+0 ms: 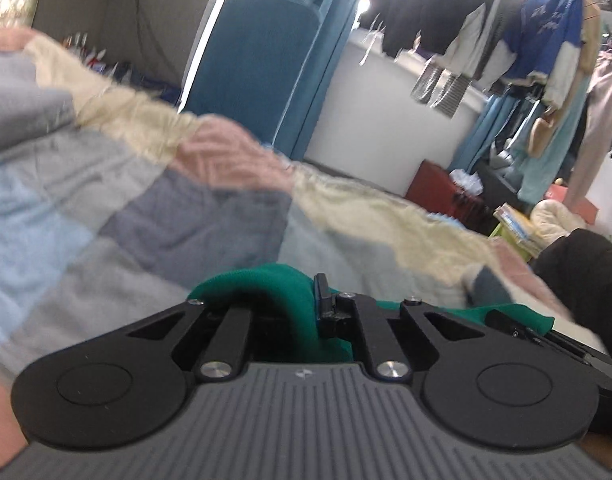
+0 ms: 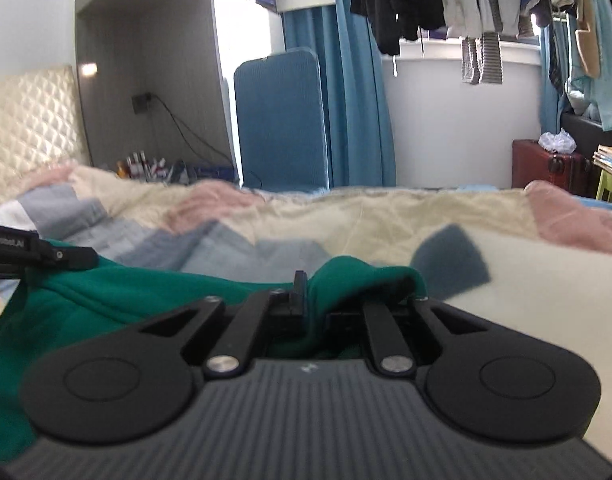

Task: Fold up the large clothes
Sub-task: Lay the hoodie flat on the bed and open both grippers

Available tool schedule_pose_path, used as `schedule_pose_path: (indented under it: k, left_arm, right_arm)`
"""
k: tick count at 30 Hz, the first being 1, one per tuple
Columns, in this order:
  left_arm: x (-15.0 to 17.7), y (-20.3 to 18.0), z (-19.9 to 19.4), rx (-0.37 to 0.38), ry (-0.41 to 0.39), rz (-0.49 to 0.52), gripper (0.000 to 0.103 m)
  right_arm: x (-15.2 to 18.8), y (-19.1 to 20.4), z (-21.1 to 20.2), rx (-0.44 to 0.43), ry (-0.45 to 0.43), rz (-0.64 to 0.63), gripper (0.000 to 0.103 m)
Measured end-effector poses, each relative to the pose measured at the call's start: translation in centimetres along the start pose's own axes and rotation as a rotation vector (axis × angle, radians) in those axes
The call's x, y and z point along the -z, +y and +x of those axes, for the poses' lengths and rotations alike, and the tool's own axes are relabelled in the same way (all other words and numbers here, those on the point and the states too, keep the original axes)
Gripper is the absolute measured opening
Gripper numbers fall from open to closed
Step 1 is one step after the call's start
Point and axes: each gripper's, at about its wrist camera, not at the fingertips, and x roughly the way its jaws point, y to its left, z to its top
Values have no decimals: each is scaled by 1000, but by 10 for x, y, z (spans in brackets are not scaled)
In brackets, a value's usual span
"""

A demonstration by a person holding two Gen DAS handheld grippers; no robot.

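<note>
A green garment (image 2: 106, 300) lies on a patchwork bedspread (image 2: 386, 216) and stretches between my two grippers. My left gripper (image 1: 298, 300) is shut on a bunched fold of the green garment (image 1: 274, 284), which bulges up between its jaws. My right gripper (image 2: 318, 296) is shut on another edge of the garment, humped over its right side. The left gripper's finger (image 2: 46, 256) shows at the far left of the right wrist view, on the garment. The right gripper's finger (image 1: 518, 328) shows at the right of the left wrist view.
The bedspread (image 1: 106, 200) of pastel patches fills the foreground. A blue padded panel (image 2: 280, 120) and blue curtains (image 2: 354, 100) stand behind the bed. Hanging clothes (image 1: 538, 40) fill the right side, above a red box (image 2: 546, 164) and books (image 2: 610, 160). A quilted headboard (image 2: 30, 120) stands at left.
</note>
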Motion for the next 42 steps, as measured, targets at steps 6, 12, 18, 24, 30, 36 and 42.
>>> schedule_pose_path:
  k: [6, 12, 18, 24, 30, 36, 42]
  left_arm:
    - [4, -1, -13, -8, 19, 0, 12]
    - [1, -21, -59, 16, 33, 19, 59]
    - [6, -43, -136, 12, -18, 71, 60]
    - [27, -66, -244, 30, -64, 102, 60]
    - [65, -73, -352, 52, -75, 88, 60]
    - [115, -71, -431, 47, -77, 97, 60]
    - [169, -59, -453, 27, -16, 101, 60]
  right_arm:
    - [7, 1, 0, -5, 3, 15, 12]
    - [-3, 6, -33, -64, 11, 59, 50]
    - [-8, 31, -99, -85, -36, 21, 51]
    - [-8, 61, -192, -116, -84, 28, 51]
    - [0, 87, -284, -120, -64, 69, 51]
    - [18, 98, -351, -85, -22, 83, 51]
    - [42, 88, -389, 2, 62, 124, 51]
